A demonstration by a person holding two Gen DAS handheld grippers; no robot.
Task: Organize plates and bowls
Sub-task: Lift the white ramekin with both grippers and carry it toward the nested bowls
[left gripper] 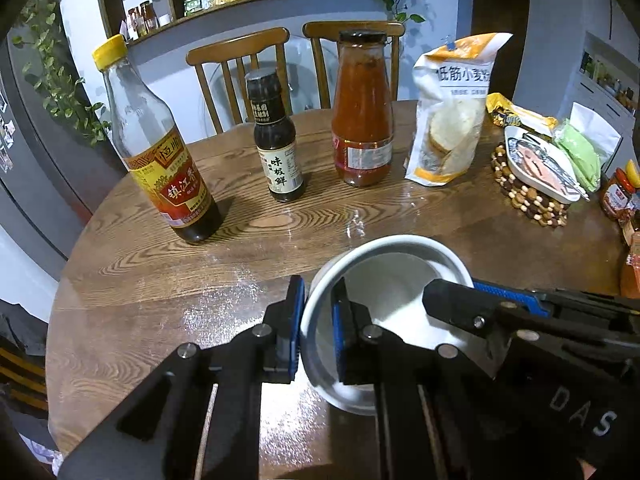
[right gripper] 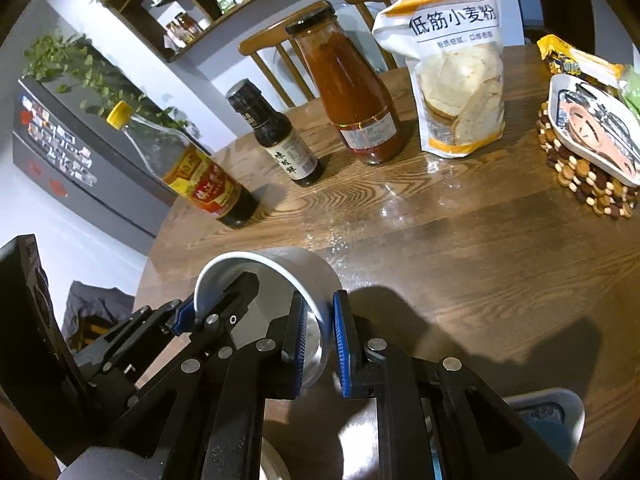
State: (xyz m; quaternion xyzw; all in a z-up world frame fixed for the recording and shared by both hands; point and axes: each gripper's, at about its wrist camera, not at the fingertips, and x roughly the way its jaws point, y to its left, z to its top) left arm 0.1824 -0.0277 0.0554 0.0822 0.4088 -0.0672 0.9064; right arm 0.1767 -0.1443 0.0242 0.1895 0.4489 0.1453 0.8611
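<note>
Nearest, both grippers clamp one white bowl (left gripper: pixel 384 280) over the wooden tabletop (left gripper: pixel 160 280): the left gripper (left gripper: pixel 318 320) has its jaws closed on the bowl's left wall, one pad outside and one inside; the right gripper (right gripper: pixel 320 328) pinches the right wall likewise. Whether the bowl touches the wood is unclear. Farther off stand a vinegar bottle (left gripper: pixel 160 152), soy bottle (left gripper: pixel 276 140), red sauce jar (left gripper: pixel 362 112) and flour bag (left gripper: pixel 452 108).

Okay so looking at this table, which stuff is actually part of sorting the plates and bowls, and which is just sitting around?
Part of the job:
- round white ceramic bowl
- left gripper, clamped on the bowl's wall
- right gripper, clamped on the opposite wall
- white oval patterned dish

Lying about:
- yellow-capped vinegar bottle
- small dark sauce bottle
- red sauce bottle
- flour bag
- wooden bead trivet
</note>
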